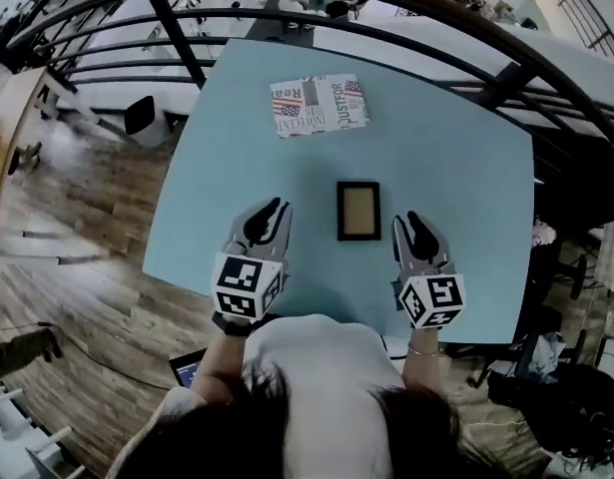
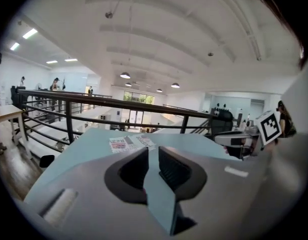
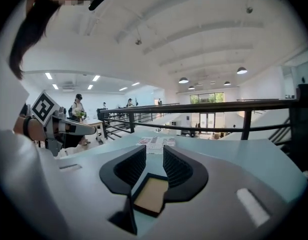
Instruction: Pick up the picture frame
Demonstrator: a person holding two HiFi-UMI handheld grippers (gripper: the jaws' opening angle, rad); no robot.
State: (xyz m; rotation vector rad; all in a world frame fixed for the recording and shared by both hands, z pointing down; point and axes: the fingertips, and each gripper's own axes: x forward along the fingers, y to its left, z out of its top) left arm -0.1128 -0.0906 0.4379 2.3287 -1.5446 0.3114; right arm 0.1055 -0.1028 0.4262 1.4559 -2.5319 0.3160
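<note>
Head view: we hold the left gripper [image 1: 272,209] and the right gripper [image 1: 414,220] low over the near part of a pale blue table [image 1: 237,138]. The picture frame [image 1: 358,211], black-edged with a tan centre, lies flat on the table between the two grippers, apart from both. A printed paper [image 1: 318,105] lies further along the table, towards a dark railing [image 1: 177,36].

Left gripper view: our jaws stand slightly apart, and only bare tabletop shows in the gap.

Right gripper view: our jaws stand apart and released. The frame shows low in the gap between them, lying on the table, and the pads are not pressing on it.
</note>
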